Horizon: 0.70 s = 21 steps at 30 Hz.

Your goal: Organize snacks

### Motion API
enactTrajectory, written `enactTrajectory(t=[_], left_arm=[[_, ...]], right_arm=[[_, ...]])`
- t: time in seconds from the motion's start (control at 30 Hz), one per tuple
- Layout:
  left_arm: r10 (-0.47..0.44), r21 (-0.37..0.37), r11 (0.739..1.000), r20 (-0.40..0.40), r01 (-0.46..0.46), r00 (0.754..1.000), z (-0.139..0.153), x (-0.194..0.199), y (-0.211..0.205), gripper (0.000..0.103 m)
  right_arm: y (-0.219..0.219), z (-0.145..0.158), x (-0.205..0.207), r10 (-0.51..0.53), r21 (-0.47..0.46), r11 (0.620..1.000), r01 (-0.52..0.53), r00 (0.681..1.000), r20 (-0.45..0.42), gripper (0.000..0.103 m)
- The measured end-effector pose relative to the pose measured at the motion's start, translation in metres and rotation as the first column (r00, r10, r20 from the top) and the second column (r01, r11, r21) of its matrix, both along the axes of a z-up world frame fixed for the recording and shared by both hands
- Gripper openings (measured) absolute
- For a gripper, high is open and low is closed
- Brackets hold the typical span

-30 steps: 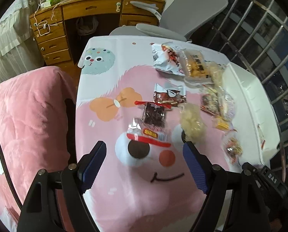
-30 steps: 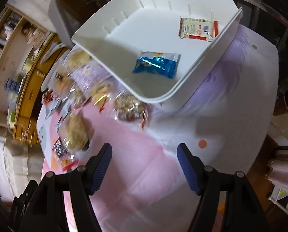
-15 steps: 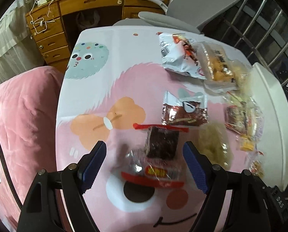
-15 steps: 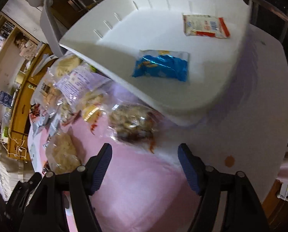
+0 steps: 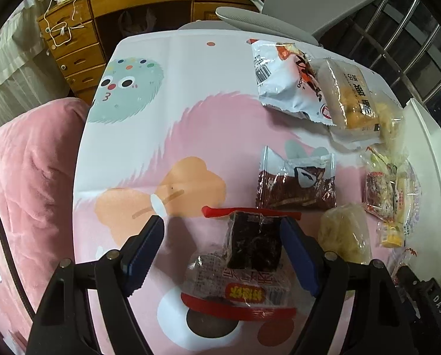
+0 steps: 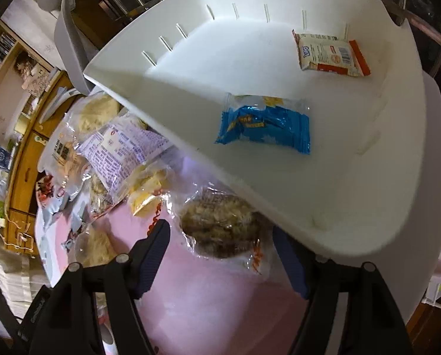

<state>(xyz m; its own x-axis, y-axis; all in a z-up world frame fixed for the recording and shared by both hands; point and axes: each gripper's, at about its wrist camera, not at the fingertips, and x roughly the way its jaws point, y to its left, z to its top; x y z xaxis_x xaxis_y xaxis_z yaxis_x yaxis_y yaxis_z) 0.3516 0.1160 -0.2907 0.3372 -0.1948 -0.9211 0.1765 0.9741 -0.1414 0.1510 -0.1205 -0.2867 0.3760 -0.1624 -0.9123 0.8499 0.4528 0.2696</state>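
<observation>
- The left claw (image 5: 222, 251) hangs over the counter (image 5: 167, 94) (the one with the pink cartoon cloth). Its jaws are closing right now, but still stand apart with a dark snack pack (image 5: 254, 241) between the blue pads. The right pad is just beside the pack's edge, can't tell if it actually touches. The left pad is clear of it.
- That dark pack has a red strip on top and lies partly over a clear packet with a red label (image 5: 241, 287).
- Beyond it lies a brown chocolate-looking pack (image 5: 297, 183), then a white chip bag (image 5: 282, 82) with a yellow pastry pack (image 5: 353, 94) leaning on it.
- The right claw (image 6: 220, 254) is spread wide too, gripping nothing. A clear bag with a brownish cake (image 6: 220, 224) sits between its fingers on the counter, tucked partly under the tray's rim.
- The white tray (image 6: 279, 195) already holds two snacks: a blue packet (image 6: 264, 127) near the middle, and a white-and-orange biscuit pack (image 6: 330, 54) at the far end.
- More clear bags are heaped left of the tray (kinda a mess).
</observation>
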Motion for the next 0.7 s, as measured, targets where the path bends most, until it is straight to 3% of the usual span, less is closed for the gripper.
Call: enactTrajectory(t=[0.3,0.37,0.47,0.7], left_arm=[[-0.031,-0.023,0.999,0.016,0.032,0.999,0.002,0.006,-0.006,0.061],[-0.032,-0.033,0.999,0.013,0.032,0.999,0.002,0.007,-0.007,0.057],[-0.043,-0.036,0.998,0.01,0.043,0.999,0.002,0.006,-0.01,0.054],[-0.056,-0.035,0.998,-0.003,0.056,0.998,0.004,0.006,-0.014,0.053]], right_arm=[[0.009,-0.003,0.02,0.052,-0.071,0.995,-0.064,0.986,-0.161,0.073],[0.01,-0.004,0.024,0.065,-0.079,0.993,-0.082,0.978,-0.197,0.067],[0.008,0.0,0.023,0.064,-0.095,0.992,-0.083,0.979,-0.192,0.053],[0.001,0.001,0.016,0.073,-0.07,0.994,-0.085,0.984,-0.161,0.05]])
